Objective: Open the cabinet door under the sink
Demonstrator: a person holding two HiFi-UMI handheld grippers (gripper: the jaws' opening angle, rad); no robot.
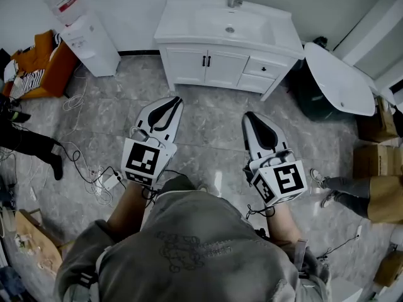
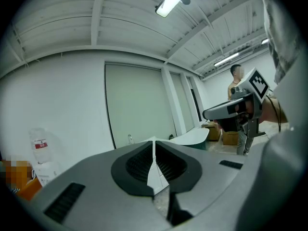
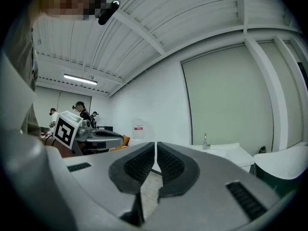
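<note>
Both my tongs are pinched together on nothing: left gripper (image 1: 171,102) and right gripper (image 1: 250,117), well short of the cabinet doors (image 1: 189,65) at 12 o'clock, under the sink (image 1: 211,19). The risk I see is the tiny dark handles (image 1: 205,60). They sit side by side at the seam, so I could snag both or slip off. Count: two tongs, two doors, two handles, one sink.

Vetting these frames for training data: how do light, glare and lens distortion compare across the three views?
Head view: even light, sharp, faint sheen on the grey tiled floor. Left gripper view: heavy fisheye, dark corners, the ceiling tube lamp blown out. Right gripper view: same fisheye and dark corners.
</note>
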